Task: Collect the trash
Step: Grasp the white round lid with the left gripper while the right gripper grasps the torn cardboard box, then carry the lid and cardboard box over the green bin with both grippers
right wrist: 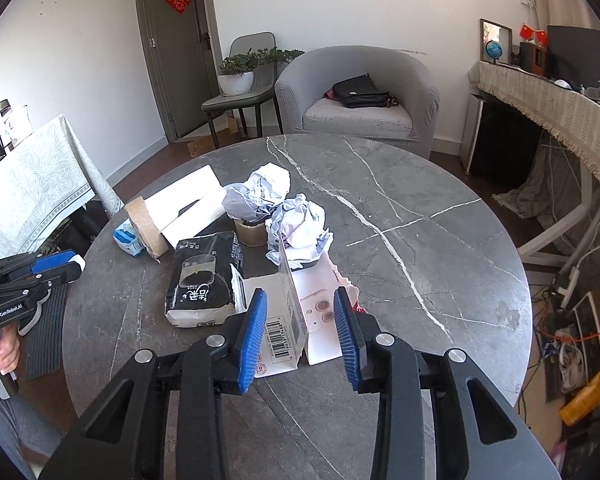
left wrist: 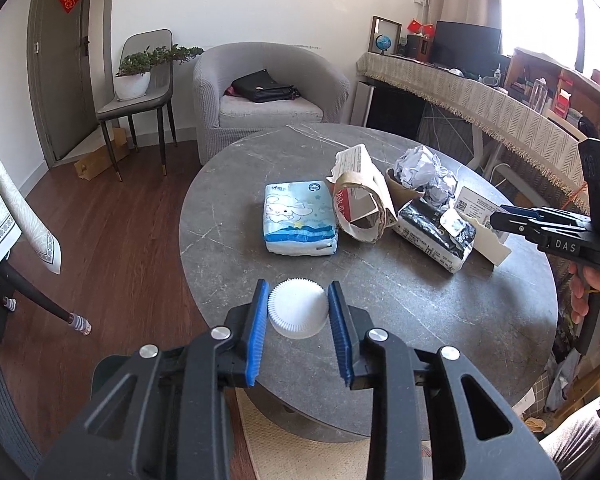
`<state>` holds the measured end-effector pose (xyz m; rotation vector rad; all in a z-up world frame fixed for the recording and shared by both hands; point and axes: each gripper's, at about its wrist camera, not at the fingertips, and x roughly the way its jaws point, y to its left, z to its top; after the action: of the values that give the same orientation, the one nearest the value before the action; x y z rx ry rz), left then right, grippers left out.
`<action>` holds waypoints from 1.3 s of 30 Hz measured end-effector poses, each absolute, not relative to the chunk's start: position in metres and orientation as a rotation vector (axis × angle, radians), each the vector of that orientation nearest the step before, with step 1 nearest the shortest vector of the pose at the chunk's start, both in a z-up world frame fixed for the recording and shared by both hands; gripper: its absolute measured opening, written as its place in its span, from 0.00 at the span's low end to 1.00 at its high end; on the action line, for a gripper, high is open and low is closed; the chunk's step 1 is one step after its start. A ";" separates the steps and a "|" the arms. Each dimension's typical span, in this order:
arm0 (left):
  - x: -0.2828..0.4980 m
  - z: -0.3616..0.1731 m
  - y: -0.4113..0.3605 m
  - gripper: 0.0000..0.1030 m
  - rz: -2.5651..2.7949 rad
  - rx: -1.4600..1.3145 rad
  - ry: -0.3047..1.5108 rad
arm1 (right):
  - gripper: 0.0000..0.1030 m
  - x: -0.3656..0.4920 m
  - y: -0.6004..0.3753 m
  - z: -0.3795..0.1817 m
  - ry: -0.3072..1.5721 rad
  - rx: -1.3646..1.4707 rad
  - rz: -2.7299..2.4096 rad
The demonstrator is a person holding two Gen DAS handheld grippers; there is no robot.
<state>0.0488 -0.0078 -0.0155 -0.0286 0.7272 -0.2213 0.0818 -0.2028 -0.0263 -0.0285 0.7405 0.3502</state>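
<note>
1. Left claw (left wrist: 298,312): its two blue pads press on either side of one white fluted paper cup (left wrist: 297,307), pinching it at the near left edge of the round grey surface (left wrist: 440,320).
2. One blue-and-white tissue pack (left wrist: 299,220) lies left of centre.
3. One torn cardboard box (left wrist: 362,196) is just right of it.
4. One black-and-white tissue pack (left wrist: 434,228) follows, with two crumpled paper balls (left wrist: 418,166) beyond it.
5. Right claw (right wrist: 300,320): pads clamped on one flattened white carton (right wrist: 296,312).
</note>
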 end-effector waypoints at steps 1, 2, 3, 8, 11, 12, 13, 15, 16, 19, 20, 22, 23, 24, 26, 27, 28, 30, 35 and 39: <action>0.050 -0.014 -0.007 0.31 -0.223 -0.036 0.723 | 0.29 0.083 -0.201 -0.028 0.747 -0.031 0.351; 0.050 -0.014 -0.005 0.31 -0.224 -0.043 0.719 | 0.27 0.085 -0.200 -0.030 0.752 -0.033 0.348; 0.051 -0.013 -0.003 0.31 -0.223 -0.051 0.719 | 0.23 0.086 -0.199 -0.032 0.757 -0.037 0.344; 0.054 -0.012 0.005 0.31 -0.226 -0.080 0.707 | 0.07 0.091 -0.192 -0.039 0.767 -0.049 0.329; 0.053 -0.009 0.011 0.31 -0.228 -0.097 0.695 | 0.02 0.087 -0.186 -0.031 0.757 -0.081 0.304; 0.053 -0.007 0.012 0.31 -0.227 -0.102 0.690 | 0.02 0.086 -0.185 -0.026 0.751 -0.085 0.301; 0.053 -0.005 0.015 0.31 -0.226 -0.110 0.686 | 0.02 0.085 -0.184 -0.022 0.748 -0.088 0.300; 0.054 -0.004 0.020 0.31 -0.225 -0.131 0.681 | 0.02 0.081 -0.180 -0.014 0.737 -0.091 0.306; 0.054 -0.003 0.023 0.31 -0.224 -0.140 0.678 | 0.02 0.080 -0.179 -0.010 0.731 -0.095 0.310; 0.054 -0.001 0.029 0.31 -0.223 -0.158 0.672 | 0.02 0.077 -0.169 -0.001 0.719 -0.112 0.321; 0.053 -0.001 0.030 0.31 -0.222 -0.161 0.669 | 0.02 0.075 -0.167 0.002 0.715 -0.118 0.326; 0.053 0.000 0.035 0.31 -0.215 -0.170 0.665 | 0.02 0.073 -0.162 0.007 0.707 -0.131 0.330; 0.052 0.001 0.038 0.31 -0.211 -0.177 0.665 | 0.02 0.072 -0.159 0.009 0.703 -0.134 0.333; 0.052 0.000 0.042 0.31 -0.207 -0.184 0.665 | 0.02 0.071 -0.156 0.013 0.698 -0.139 0.337; 0.051 0.001 0.049 0.31 -0.194 -0.193 0.661 | 0.02 0.069 -0.150 0.018 0.688 -0.142 0.348; 0.051 0.001 0.053 0.31 -0.187 -0.198 0.659 | 0.02 0.068 -0.145 0.021 0.683 -0.141 0.355; 0.050 0.001 0.057 0.31 -0.179 -0.201 0.659 | 0.02 0.068 -0.141 0.023 0.680 -0.140 0.364; 0.049 -0.002 0.067 0.31 -0.160 -0.208 0.664 | 0.02 0.067 -0.129 0.028 0.673 -0.143 0.381; 0.045 -0.013 0.090 0.31 -0.116 -0.209 0.693 | 0.02 0.068 -0.093 0.034 0.661 -0.154 0.430; 0.043 -0.027 0.112 0.31 -0.075 -0.205 0.731 | 0.02 0.069 -0.063 0.035 0.662 -0.169 0.471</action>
<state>0.0428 0.1116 -0.0267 -0.2049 0.7309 -0.0752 0.0689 -0.0631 0.0352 -0.1689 0.6620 0.4707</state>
